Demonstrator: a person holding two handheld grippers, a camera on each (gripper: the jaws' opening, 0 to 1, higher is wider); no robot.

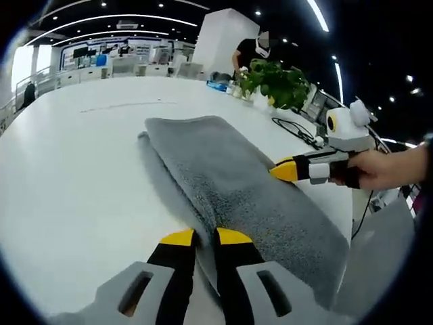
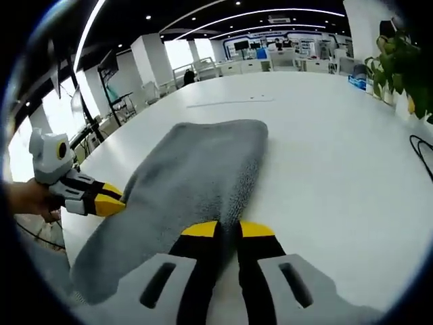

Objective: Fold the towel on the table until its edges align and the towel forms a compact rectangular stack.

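1. Two claws are at work, one in each hand. In the left gripper view the left claw (image 1: 206, 237) rises from the bottom with its yellow tips drawn narrow at the near long edge of the towel (image 1: 237, 183), which passes between them; it seems to pinch that edge.
2. In the right gripper view the right claw (image 2: 229, 230) stands the same way, tips narrow, at the opposite long edge of the towel (image 2: 196, 179), apparently nipping it.
3. Each claw also shows from across the towel: the right one (image 1: 284, 169) at the towel's far edge, held by a hand (image 1: 389, 169), and the left one (image 2: 108, 200) at the other edge.
4. There is one towel, grey, lying folded in a long band with a layer doubled over, flat on the counter (image 1: 81, 169).
5. The counter is white and wide; a black cable (image 1: 298, 130) lies on it beyond the towel.
6. Farther off stands one leafy green plant (image 1: 277, 84), with a person (image 1: 252, 51) behind it.
7. The room is a large open hall with white pillars, ceiling light strips and desks at the back.
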